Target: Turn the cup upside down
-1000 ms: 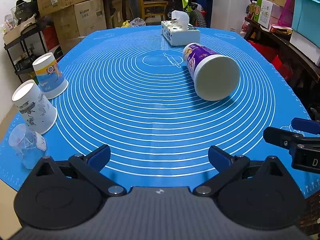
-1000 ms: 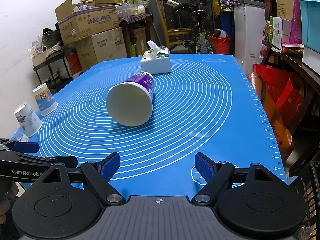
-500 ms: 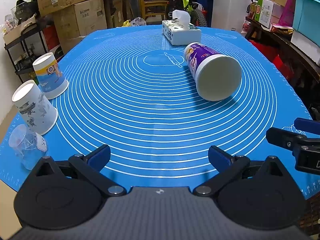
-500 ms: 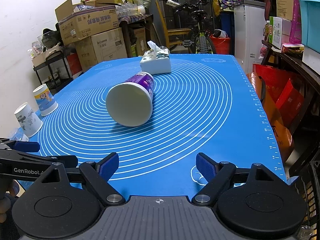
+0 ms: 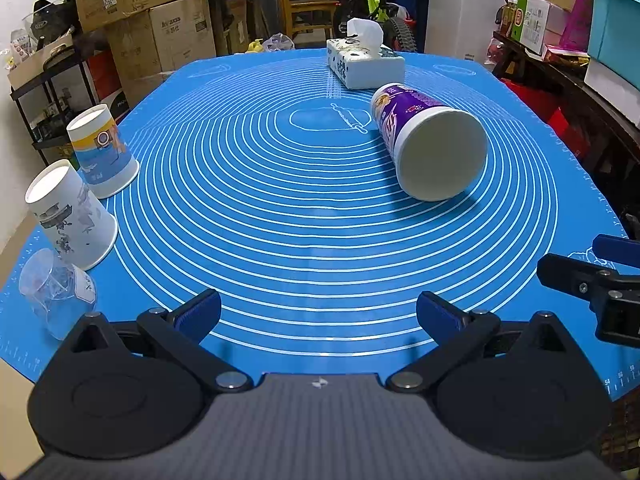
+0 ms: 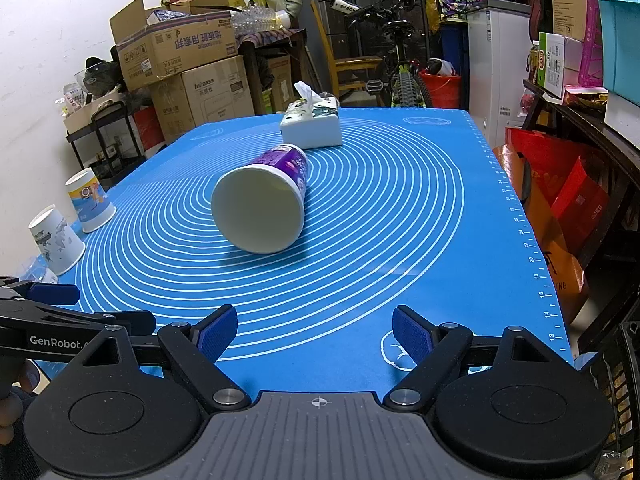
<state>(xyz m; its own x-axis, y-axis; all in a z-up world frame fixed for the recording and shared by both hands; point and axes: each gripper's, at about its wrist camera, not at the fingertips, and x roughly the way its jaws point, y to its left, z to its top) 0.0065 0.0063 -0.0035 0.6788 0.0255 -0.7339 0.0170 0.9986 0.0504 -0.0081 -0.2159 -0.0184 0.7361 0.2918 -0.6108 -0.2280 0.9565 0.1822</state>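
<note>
a purple-and-white paper cup (image 6: 262, 200) lies on its side mid-table on the blue ringed mat (image 6: 380, 240), its mouth turned toward both tools. the right tool (image 6: 314, 330) and left tool (image 5: 318, 312) are held wide apart and empty, well short of it. the wall is best gripped mid-body, gently, then tipped rim-down. a white tissue box (image 6: 312, 128) sits just behind; three upturned cups (image 5: 76, 216) stand far left.

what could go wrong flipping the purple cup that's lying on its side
The purple cup lies on its side on the smooth blue mat, so a nudge from one finger may roll it away before it is gripped. It might roll toward the tissue box just behind it. Both the left gripper and the right gripper are open and well short of it, so the long reach could go off line and crush the thin rim.
</note>
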